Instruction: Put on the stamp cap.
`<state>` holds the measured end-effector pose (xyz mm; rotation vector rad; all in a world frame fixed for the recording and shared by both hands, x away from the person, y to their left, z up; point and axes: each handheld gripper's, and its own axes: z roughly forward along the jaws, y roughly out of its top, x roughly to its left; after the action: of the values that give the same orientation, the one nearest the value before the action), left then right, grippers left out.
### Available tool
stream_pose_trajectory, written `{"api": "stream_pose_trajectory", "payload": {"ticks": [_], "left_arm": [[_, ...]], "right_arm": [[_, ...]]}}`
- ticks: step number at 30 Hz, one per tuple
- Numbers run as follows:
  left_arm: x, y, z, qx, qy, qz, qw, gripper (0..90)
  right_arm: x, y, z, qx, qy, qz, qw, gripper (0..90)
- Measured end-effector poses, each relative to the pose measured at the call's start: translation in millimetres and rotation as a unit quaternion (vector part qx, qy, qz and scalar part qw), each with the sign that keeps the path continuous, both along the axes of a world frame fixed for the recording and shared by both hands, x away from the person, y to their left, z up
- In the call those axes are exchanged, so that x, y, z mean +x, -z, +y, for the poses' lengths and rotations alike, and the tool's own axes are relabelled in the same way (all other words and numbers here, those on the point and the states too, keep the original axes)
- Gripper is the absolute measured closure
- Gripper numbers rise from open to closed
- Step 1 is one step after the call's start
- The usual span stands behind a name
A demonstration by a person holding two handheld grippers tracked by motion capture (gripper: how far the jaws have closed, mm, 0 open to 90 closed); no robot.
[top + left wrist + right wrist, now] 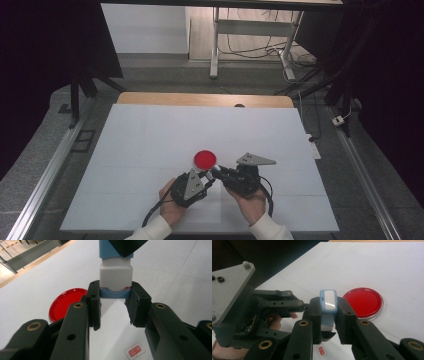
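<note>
A small blue-and-white block hangs just above the white table, held from both ends. My left gripper is shut on its blue end, with the white body running away from the camera. My right gripper is shut on the block from the other side; its black jaw covers the far end. The left gripper reaches in from the left in the right gripper view. In the high view the left gripper and right gripper meet tip to tip.
A round red dish lies on the table just beyond the grippers, also seen as the dish and the dish. A small red-printed sticker lies on the sheet under the jaws. Metal rails flank the table.
</note>
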<state>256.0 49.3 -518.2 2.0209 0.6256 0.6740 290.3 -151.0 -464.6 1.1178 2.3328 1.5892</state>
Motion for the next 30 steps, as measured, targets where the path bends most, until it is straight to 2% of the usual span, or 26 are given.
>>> {"api": "stream_pose_trajectory", "payload": {"ticks": [10,16,20,21,26,30], "left_arm": [[-2.4,-0.7,0.0,-0.002,0.0,-0.016,0.9999,65.8],[-3.0,-0.8,0.2,-0.001,0.001,-0.018,0.9998,65.9],[-2.0,0.3,0.2,0.003,0.001,-0.014,0.9999,65.8],[-1.1,0.4,0.5,0.005,0.003,-0.008,1.0,65.8],[0.7,1.1,0.5,-0.004,0.003,0.005,1.0,65.4],[2.5,1.0,1.7,-0.011,0.003,0.019,0.9998,64.2]], "right_arm": [[1.5,-0.8,-2.8,0.017,-0.002,0.014,0.9998,75.5],[0.7,-0.6,-1.1,0.01,-0.004,0.014,0.9998,75.6],[1.0,2.1,-0.2,0.007,-0.005,0.016,0.9998,75.5],[1.0,2.2,-0.2,0.007,-0.005,0.016,0.9998,75.5],[-0.3,-0.3,0.2,-0.001,-0.001,0.0,1.0,75.5],[0.0,1.0,0.2,-0.002,-0.003,-0.001,1.0,75.4]]}}
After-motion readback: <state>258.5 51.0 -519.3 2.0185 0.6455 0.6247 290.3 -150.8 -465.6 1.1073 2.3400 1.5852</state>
